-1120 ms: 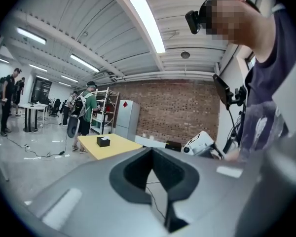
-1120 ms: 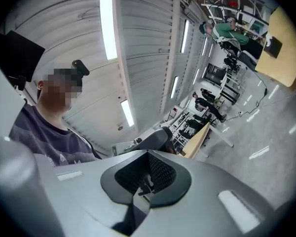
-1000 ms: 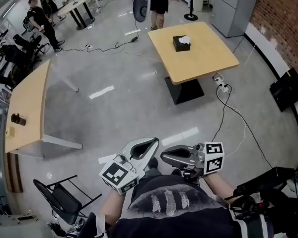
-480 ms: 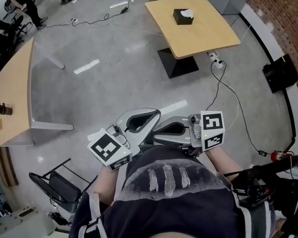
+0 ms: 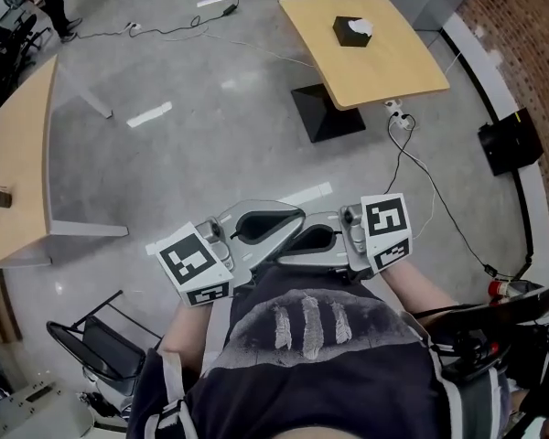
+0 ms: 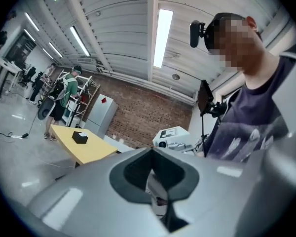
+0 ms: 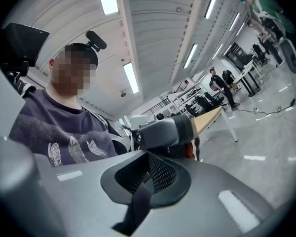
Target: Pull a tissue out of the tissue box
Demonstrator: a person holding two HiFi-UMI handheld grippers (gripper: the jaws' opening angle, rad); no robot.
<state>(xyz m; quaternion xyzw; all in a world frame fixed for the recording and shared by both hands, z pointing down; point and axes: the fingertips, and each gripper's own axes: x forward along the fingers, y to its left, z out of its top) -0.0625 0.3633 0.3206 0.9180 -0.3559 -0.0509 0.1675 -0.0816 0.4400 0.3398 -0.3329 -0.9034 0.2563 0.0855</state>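
My left hand-held gripper [image 5: 291, 219] and right hand-held gripper [image 5: 297, 243] are both closed with nothing between the jaws. I hold them close to my chest, tips side by side (the right one's view looks straight onto the left). Well ahead of them, across the floor [image 5: 210, 154], the black tissue box [image 5: 350, 34] sits on a wooden worktop [image 5: 393, 67], with a white tissue [image 5: 363, 27] poking from its top.

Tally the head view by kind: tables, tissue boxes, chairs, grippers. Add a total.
tables: 2, the far table and the left table
tissue box: 1
chair: 1
grippers: 2, the left gripper and the right gripper
total: 6
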